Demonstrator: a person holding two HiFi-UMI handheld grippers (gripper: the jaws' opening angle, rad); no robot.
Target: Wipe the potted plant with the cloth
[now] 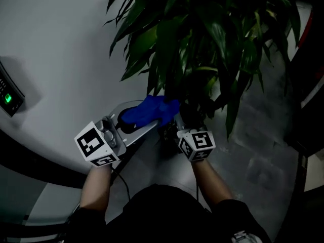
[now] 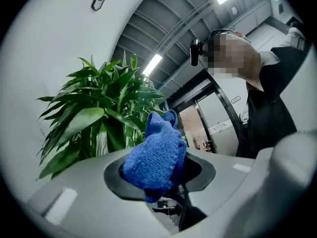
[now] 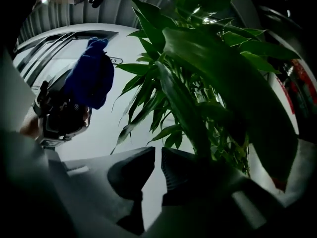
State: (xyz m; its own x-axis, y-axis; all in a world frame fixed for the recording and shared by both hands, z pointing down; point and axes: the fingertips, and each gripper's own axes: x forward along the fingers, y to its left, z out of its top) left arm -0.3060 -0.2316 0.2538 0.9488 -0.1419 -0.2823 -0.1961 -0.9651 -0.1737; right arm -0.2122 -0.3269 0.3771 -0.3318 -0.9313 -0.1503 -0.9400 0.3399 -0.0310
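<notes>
The potted plant (image 1: 202, 39) fills the top of the head view with long green leaves; its pot is hidden. A blue cloth (image 1: 149, 109) sits bunched in my left gripper (image 1: 152, 118), which is shut on it just below the lowest leaves. In the left gripper view the cloth (image 2: 156, 157) bulges out between the jaws, with the plant (image 2: 99, 118) behind. My right gripper (image 1: 181, 119) is beside the cloth under the foliage. In the right gripper view its jaws (image 3: 158, 155) stand almost together with a thin slit and nothing in it; a leaf (image 3: 183, 108) hangs just behind.
A white curved wall (image 1: 50, 44) stands to the left, carrying a small panel with a green light (image 1: 8, 97). Grey floor (image 1: 253, 151) lies right of the plant. A dark band (image 1: 30, 161) runs along the wall's base. Leaves crowd the space above both grippers.
</notes>
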